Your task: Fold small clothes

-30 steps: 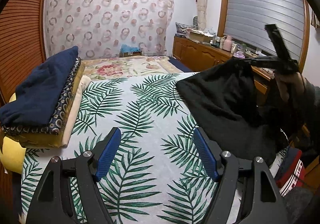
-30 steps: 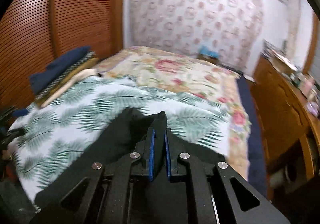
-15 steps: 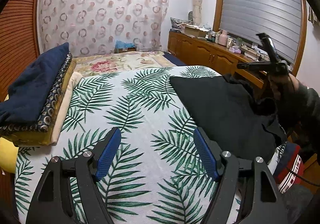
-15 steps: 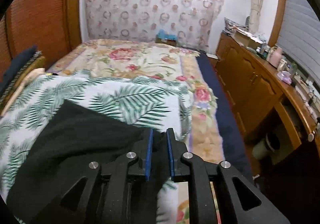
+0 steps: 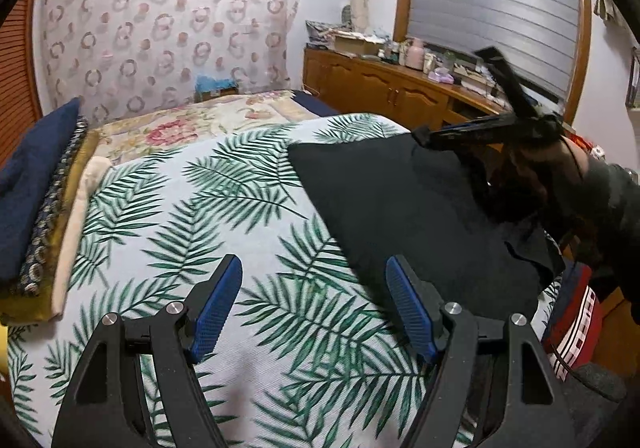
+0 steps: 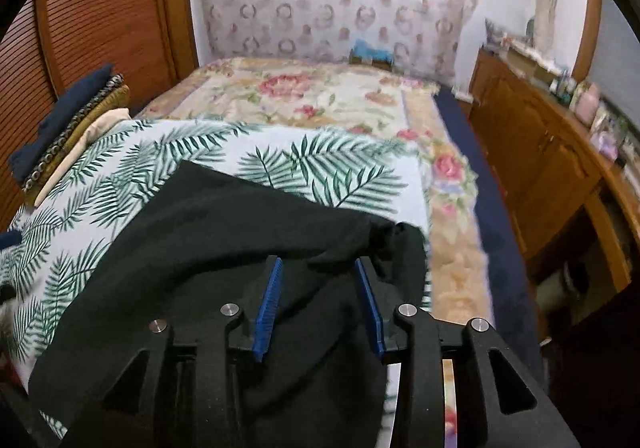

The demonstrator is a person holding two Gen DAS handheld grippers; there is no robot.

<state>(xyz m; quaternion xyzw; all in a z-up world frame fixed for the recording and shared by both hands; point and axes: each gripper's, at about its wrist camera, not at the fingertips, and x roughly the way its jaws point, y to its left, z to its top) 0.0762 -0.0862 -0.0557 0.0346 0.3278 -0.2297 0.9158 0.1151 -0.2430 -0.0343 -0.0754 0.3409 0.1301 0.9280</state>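
Garment (image 6: 224, 248), black, lies beneath parted right gripper (image 6: 318, 280) fingers.

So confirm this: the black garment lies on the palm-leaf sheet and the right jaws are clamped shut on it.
Not quite. The black garment does lie on the palm-leaf sheet, but the right gripper has its jaws open, blue pads apart over the cloth. The right wrist view shows it.

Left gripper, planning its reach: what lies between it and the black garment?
Only bare palm-leaf sheet separates left gripper from black garment, per left wrist view.
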